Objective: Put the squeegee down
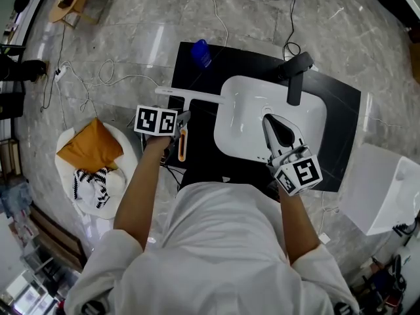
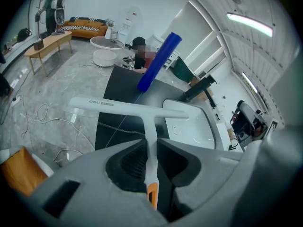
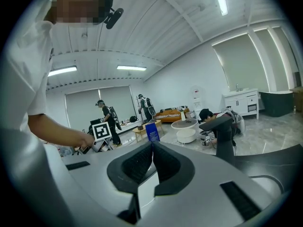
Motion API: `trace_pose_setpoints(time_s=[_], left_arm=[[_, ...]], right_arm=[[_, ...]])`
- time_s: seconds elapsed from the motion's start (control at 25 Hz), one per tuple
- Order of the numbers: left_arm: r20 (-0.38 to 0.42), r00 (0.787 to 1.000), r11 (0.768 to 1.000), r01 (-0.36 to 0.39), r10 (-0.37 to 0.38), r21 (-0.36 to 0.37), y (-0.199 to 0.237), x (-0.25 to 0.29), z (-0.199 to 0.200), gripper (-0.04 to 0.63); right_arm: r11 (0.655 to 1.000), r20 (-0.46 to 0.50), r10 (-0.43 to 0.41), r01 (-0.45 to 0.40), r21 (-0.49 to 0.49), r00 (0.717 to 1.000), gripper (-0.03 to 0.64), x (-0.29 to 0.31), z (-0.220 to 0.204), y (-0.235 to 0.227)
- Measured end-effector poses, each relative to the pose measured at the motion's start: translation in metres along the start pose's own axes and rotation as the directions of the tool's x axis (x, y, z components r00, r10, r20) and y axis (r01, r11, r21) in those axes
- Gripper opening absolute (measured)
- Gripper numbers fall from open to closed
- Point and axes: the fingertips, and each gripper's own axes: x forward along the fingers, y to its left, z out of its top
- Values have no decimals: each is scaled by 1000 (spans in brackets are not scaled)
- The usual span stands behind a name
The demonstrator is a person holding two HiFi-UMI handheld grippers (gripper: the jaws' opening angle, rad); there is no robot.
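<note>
White T-shaped plastic squeegee not yet put down.
Its orange-tipped handle is clamped in the left tongs above the black counter; the right tongs are closed, empty. Release is judged outstanding.

Both white-sleeved arms reach forward. The left gripper has its grey fingers clamped on a white, orange-ended squeegee. The right gripper points ahead, fingers pressed together on nothing.
</note>
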Motion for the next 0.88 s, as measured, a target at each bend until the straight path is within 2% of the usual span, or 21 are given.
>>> trace_pose_setpoints(time_s=[0.36,0.88], left_arm=[[-22,1000,1000,-14,14,-27,8,18,-3,77],[-11,1000,998,-19,18,-61,17,27,-6,77]], right_arm=[[1000,-3,-17,17,15,1000,15,-5,-3,-9],[1000,-8,-22,22,18,1000,15,-8,-5,-10]])
